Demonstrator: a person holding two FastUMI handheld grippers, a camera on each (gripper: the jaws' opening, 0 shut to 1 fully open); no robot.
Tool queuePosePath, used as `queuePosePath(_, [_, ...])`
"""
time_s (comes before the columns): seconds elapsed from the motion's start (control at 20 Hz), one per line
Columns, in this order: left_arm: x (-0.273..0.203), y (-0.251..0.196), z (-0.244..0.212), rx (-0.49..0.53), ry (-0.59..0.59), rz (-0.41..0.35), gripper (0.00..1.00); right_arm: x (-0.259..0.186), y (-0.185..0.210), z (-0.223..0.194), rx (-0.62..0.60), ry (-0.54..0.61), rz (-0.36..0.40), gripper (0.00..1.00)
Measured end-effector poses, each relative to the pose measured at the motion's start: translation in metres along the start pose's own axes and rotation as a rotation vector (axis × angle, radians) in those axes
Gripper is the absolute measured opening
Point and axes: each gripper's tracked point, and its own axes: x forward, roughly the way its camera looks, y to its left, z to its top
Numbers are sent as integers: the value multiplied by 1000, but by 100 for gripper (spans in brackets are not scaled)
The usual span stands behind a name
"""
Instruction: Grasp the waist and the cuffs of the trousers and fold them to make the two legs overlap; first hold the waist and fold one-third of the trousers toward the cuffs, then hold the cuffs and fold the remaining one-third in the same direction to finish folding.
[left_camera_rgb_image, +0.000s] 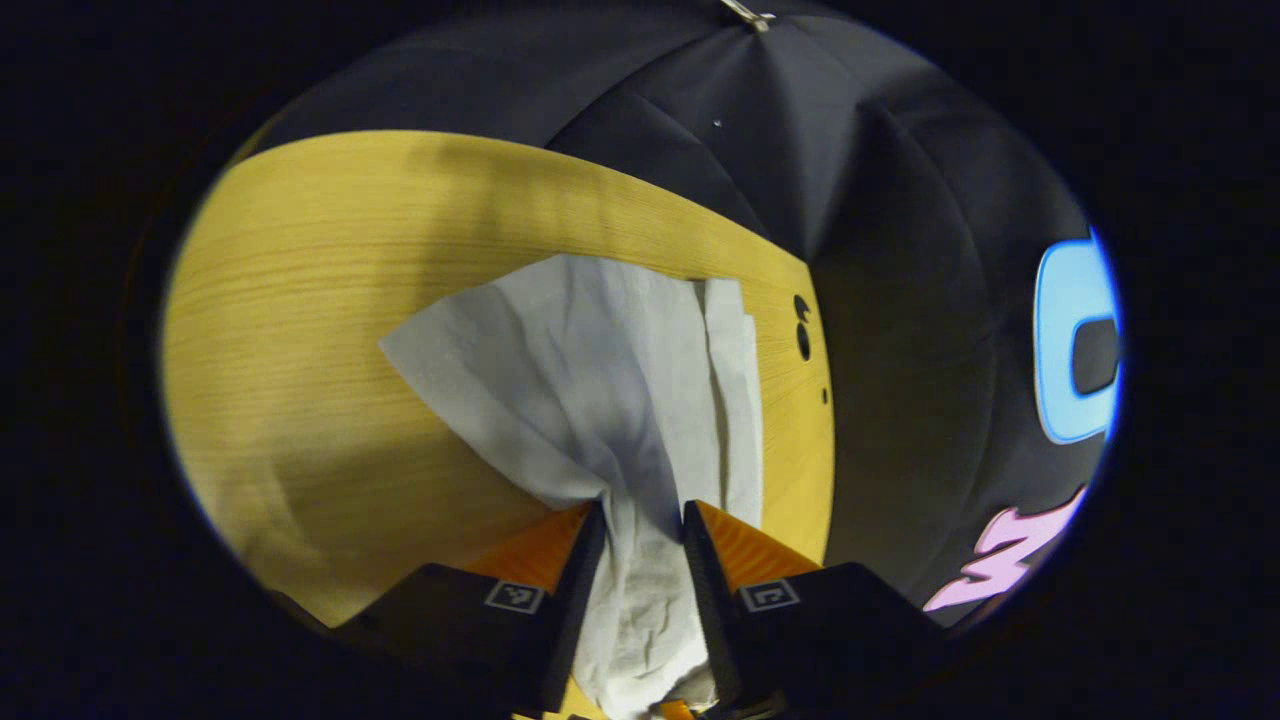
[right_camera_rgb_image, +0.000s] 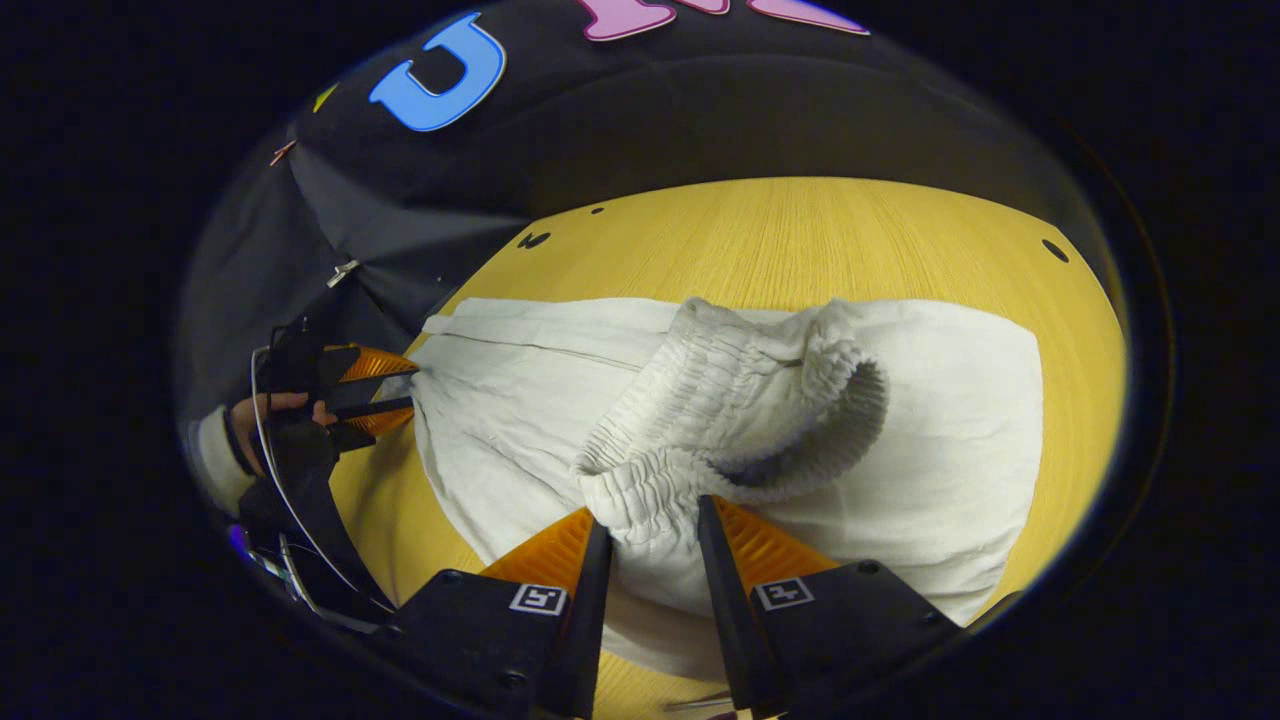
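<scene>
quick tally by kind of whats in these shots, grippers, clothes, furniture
grippers: 2, the left gripper and the right gripper, each pinching cloth
clothes: 1, the white trousers, with the elastic waist at the right gripper and the cuffs end at the left
furniture: 1, the wooden table
total: 4

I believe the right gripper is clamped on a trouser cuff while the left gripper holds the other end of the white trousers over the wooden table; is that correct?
Not quite: the right gripper is clamped on the elastic waistband, not a cuff, as the right gripper view shows. The rest stands: the left gripper holds the other end of the white trousers over the wooden table, its jaws pressed on the fabric.
</scene>
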Motion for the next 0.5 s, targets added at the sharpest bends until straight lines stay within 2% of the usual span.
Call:
queuePosePath(0.05, [3, 1, 0, 16, -4, 30, 45, -1, 6, -1, 9, 5, 31, 53])
queuePosePath(0.1, [5, -1, -2, 19, 2, 41, 33, -5, 14, 0, 24, 9, 64, 65])
queuePosePath(0.15, [7, -4, 0, 10, 4, 29, 29, -9, 20, -1, 32, 7, 80, 68])
queuePosePath(0.2, [10, -5, 3, 3, 2, 17, 19, -16, 22, 2, 33, -5, 83, 87])
queuePosePath(0.25, [7, -8, 3, -6, -6, -4, 18, -20, 21, 5, 33, -20, 81, 100])
queuePosePath(0.3, [7, -10, 3, -9, -8, -7, 11, -29, 17, 8, 34, -38, 73, 86])
queuePosePath(0.35, [6, -10, 1, -4, -2, -5, 7, -42, 10, 15, 40, -63, 59, 98])
queuePosePath(0.5, [3, -12, 2, -7, -6, -14, 6, -74, -12, 34, 103, -158, 19, 98])
